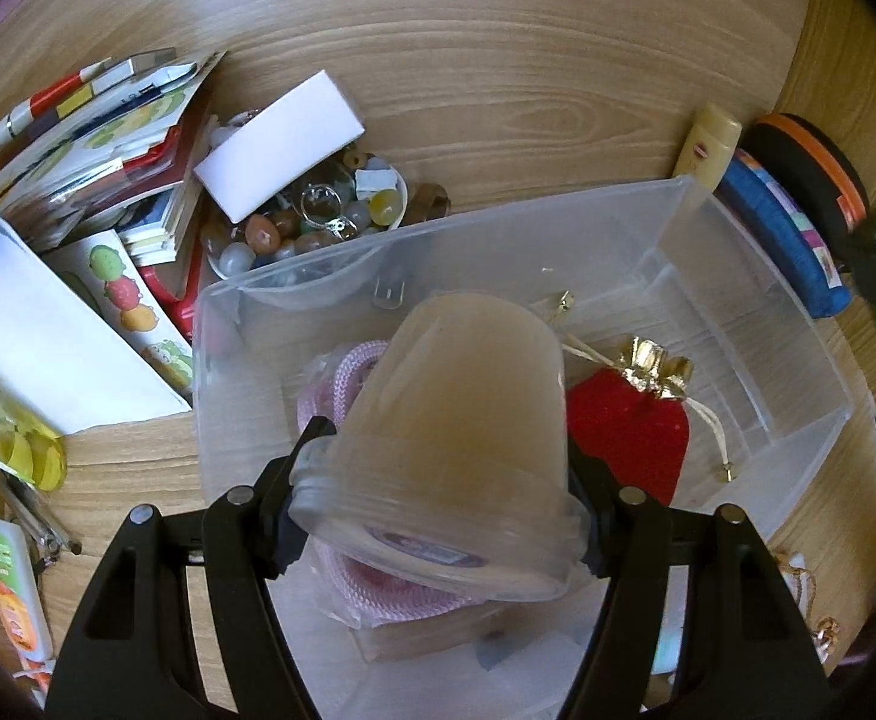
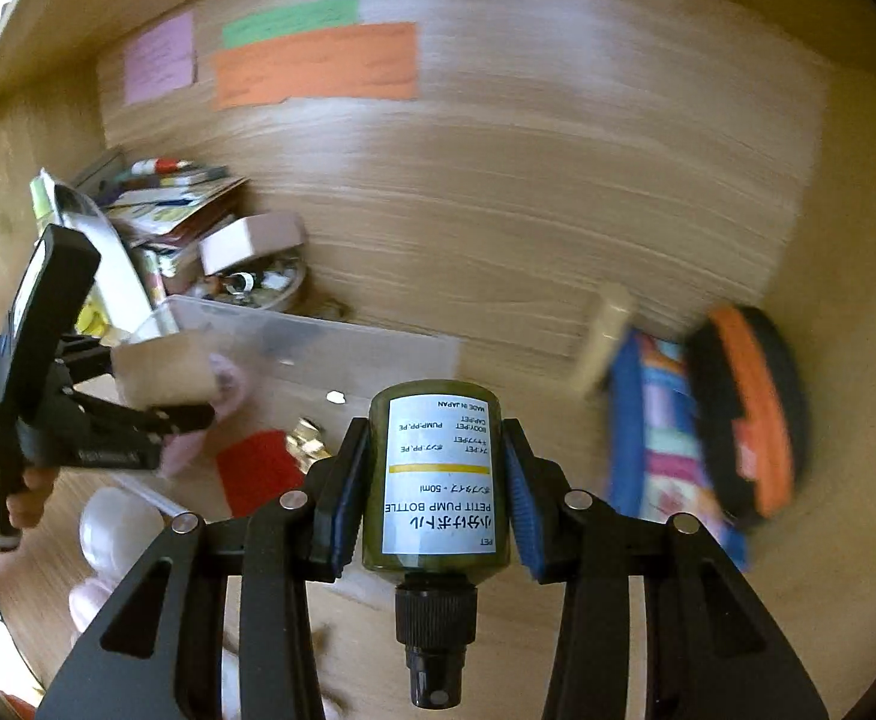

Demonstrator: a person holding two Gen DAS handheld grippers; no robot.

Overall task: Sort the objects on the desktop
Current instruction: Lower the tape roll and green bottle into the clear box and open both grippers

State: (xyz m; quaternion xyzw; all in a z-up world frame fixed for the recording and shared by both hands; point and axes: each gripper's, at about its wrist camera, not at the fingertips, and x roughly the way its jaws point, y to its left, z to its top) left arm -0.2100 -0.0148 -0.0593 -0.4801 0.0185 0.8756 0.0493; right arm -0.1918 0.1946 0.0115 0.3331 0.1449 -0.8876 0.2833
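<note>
Left wrist: left tongs (image 1: 438, 516) clamping jar (image 1: 456, 438) above bin rim (image 1: 438, 225); right tongs (image 2: 435, 480) gripping bottle (image 2: 436, 480)

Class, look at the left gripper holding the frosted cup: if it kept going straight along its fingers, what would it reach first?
Probably the clear plastic bin: the left gripper, with its frosted cup, points down into it, towards the pink cord and red pouch. Depth is unclear.

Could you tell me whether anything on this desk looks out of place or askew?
Yes: the white box lies tilted across the bowl of stones, propped on its rim rather than flat on the desk. The booklets beside it are a slumped, uneven pile.
</note>
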